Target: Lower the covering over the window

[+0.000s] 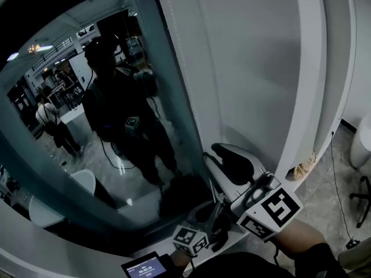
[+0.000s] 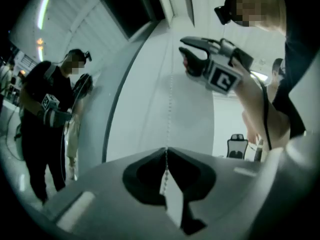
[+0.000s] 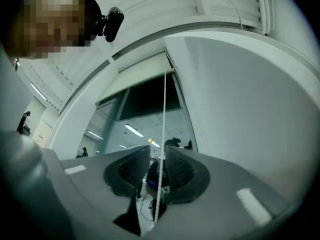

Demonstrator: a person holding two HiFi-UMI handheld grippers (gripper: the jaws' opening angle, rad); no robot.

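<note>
The window [image 1: 87,126] is dark glass that mirrors the room. High in the right gripper view, the white covering [image 3: 142,71] is rolled down only over the top of the pane. A thin bead chain [image 1: 186,80] hangs along the window's right frame. My left gripper [image 2: 166,151] is shut on this chain [image 2: 170,99], low down, and shows in the head view [image 1: 211,222] under the right one. My right gripper [image 3: 157,156] points upward, higher on the chain [image 3: 163,109]. Its jaws stand apart with the chain running free between them. It also shows in the head view [image 1: 215,154] and the left gripper view [image 2: 184,51].
A white wall panel [image 1: 261,68] stands right of the window frame. A cable [image 1: 342,201] trails over the floor at the right. A small lit screen [image 1: 145,266] sits at the bottom edge. An office chair [image 2: 237,144] stands behind.
</note>
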